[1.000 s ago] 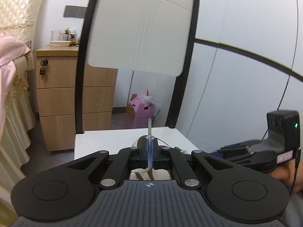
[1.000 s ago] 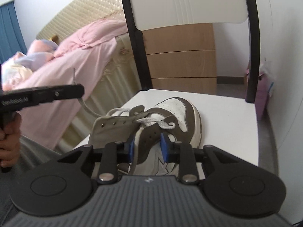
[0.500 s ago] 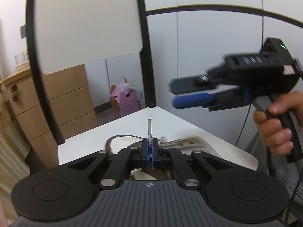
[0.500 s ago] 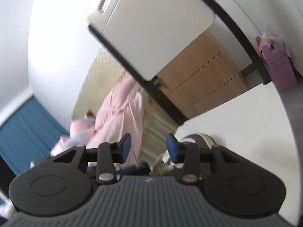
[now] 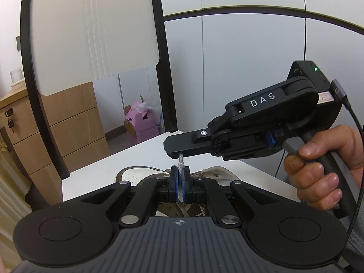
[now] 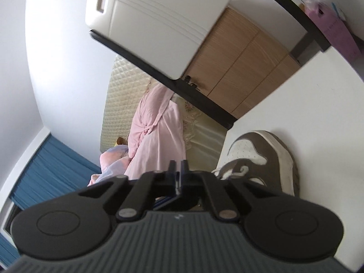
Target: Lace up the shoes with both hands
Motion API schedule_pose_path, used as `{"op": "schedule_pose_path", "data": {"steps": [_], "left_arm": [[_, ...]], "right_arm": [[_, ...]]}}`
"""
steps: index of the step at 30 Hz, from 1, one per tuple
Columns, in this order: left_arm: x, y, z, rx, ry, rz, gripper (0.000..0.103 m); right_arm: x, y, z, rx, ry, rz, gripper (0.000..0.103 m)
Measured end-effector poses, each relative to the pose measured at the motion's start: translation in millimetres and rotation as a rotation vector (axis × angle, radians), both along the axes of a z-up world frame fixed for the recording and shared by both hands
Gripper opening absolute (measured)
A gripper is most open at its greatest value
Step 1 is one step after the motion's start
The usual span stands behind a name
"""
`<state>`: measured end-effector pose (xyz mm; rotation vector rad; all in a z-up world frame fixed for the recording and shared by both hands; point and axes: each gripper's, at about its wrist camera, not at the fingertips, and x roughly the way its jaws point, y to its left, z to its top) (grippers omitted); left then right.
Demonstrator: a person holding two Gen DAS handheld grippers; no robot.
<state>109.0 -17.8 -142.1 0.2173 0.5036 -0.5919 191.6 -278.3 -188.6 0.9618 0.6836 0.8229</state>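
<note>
— Where was the shoe (image 6: 261, 157) at that point?

— It lay on the smooth white seat (image 5: 141, 157) of the chair, toe toward the black-framed backrest (image 5: 93, 34). It was a worn sneaker with grey-brown suede panels over white perforated leather and a scuffed white rubber sole. My right camera saw it rolled well to one side, with a bit of pale lace looped over the tongue.

— And what was your left gripper (image 5: 179, 177) doing?

— Its two blue pads (image 5: 174, 182) were pressed together on the lace (image 5: 180, 166), a thin, braided, greyish-white cord. The cord stood up stiffly out of the pinch, and a frayed stretch hung below the pads toward the shoe.

— Did the right one have it too?

— The right gripper (image 5: 176, 154) came in from the side, flat, matte black and long-fingered, with "DAS" printed on its link. My right hand (image 5: 325, 168) was wrapped round the grey handle. The top of the lace ran up into the underside of its fingers. The jaws were closed tight, and in its own view the blue-edged tips (image 6: 178, 168) met with no gap. The lace's end reached the jaws, but I couldn't tell whether it was actually gripped.

— Anything else around?

— A wood-grain drawer unit (image 5: 68, 132) with a small padlock, a crumpled pink carton (image 5: 142, 122) on the floor, a quilted cream headboard (image 6: 122, 95) and a soft pink blanket (image 6: 157, 132)
</note>
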Motion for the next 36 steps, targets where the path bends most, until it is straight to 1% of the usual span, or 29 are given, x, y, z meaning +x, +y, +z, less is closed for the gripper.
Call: {"op": "schedule_pose_path", "data": {"steps": [11, 17, 19, 21, 22, 23, 26, 27, 28, 30, 31, 32, 34, 35, 36], "left_arm": [[2.9, 1.3, 1.2, -0.018, -0.003, -0.003, 0.010], [3.1, 2.3, 1.3, -0.054, -0.004, -0.004, 0.010], [4.6, 3.1, 1.4, -0.063, -0.001, -0.001, 0.005], [6.7, 4.7, 1.9, -0.070, 0.005, 0.006, 0.004], [7.5, 5.3, 2.0, -0.073, 0.007, 0.011, 0.004], [8.3, 5.7, 2.0, -0.072, 0.011, 0.016, 0.004], [8.8, 9.2, 3.3, -0.055, 0.001, 0.039, 0.004], [9.3, 12.7, 5.0, -0.052, -0.004, 0.056, 0.004], [10.1, 16.4, 6.8, -0.048, -0.008, 0.073, 0.004], [13.1, 23.8, 12.0, -0.019, -0.017, 0.110, 0.004], [14.4, 24.6, 14.2, 0.019, -0.026, 0.119, 0.004], [15.2, 22.9, 15.6, 0.075, -0.044, 0.118, 0.004], [16.6, 14.1, 14.2, 0.188, -0.074, 0.095, 0.004], [17.4, 9.0, 12.5, 0.235, -0.083, 0.078, 0.004], [17.8, 3.3, 10.2, 0.266, -0.086, 0.052, 0.005]], "right_arm": [[0.8, -1.3, -10.4, 0.025, 0.055, -0.036, 0.003], [1.2, 0.4, -13.5, 0.064, 0.066, -0.026, 0.003], [1.0, 1.3, -14.3, 0.072, 0.071, -0.021, 0.003], [1.4, 1.9, -16.0, 0.079, 0.077, -0.020, 0.004], [1.8, 1.6, -17.2, 0.082, 0.085, -0.022, 0.005], [2.2, 1.3, -18.3, 0.083, 0.094, -0.025, 0.008], [2.1, -1.7, -18.5, 0.064, 0.099, -0.045, 0.008], [1.7, -3.4, -15.1, 0.032, 0.085, -0.055, 0.008], [0.6, -4.2, -10.2, -0.022, 0.068, -0.067, 0.009], [-5.0, -2.9, 2.0, -0.163, 0.019, -0.087, 0.011], [-8.8, -0.8, 8.0, -0.227, -0.010, -0.089, 0.017], [-13.3, 2.7, 14.1, -0.287, -0.044, -0.082, 0.027], [-22.6, 10.8, 22.8, -0.370, -0.117, -0.050, 0.037], [-27.3, 15.4, 26.3, -0.410, -0.149, -0.033, 0.037], [-31.3, 19.9, 28.9, -0.460, -0.176, -0.024, 0.037]]}}
